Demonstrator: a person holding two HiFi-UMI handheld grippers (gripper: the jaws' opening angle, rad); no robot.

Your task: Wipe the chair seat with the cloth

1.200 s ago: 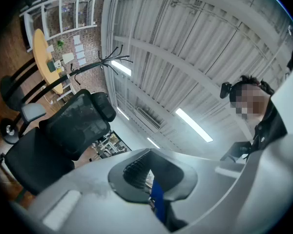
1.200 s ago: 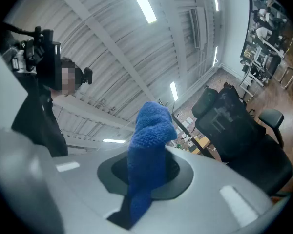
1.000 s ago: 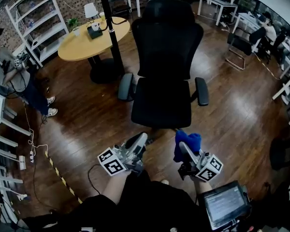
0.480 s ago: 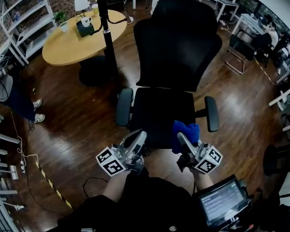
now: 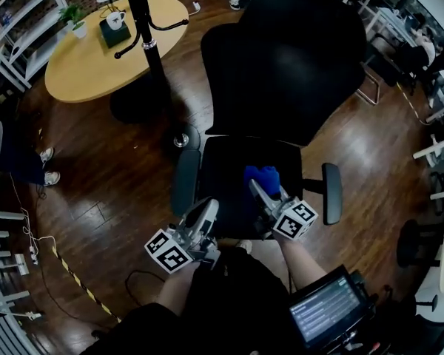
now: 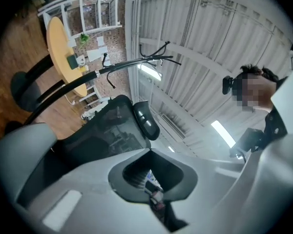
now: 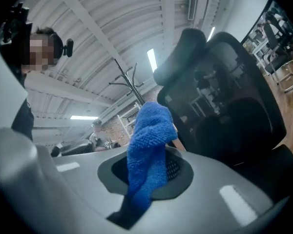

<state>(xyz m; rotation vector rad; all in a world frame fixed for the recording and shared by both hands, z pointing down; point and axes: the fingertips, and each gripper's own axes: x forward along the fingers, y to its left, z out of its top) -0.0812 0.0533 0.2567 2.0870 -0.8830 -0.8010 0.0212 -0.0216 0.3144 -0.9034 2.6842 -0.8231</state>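
One cloth (image 5: 262, 175) clamped in right hand-held gripper (image 5: 257, 188), over chair seat (image 5: 226, 170).

The cloth (image 7: 147, 150) is blue terry, bunched into an upright wad. It is pinched between the jaws of the right hand-held gripper (image 5: 263, 191) and sticks out past their tips. The chair seat (image 5: 226, 172) is black and level, directly beneath that hand-held gripper. The cloth is over the seat's middle; whether they touch is unclear.
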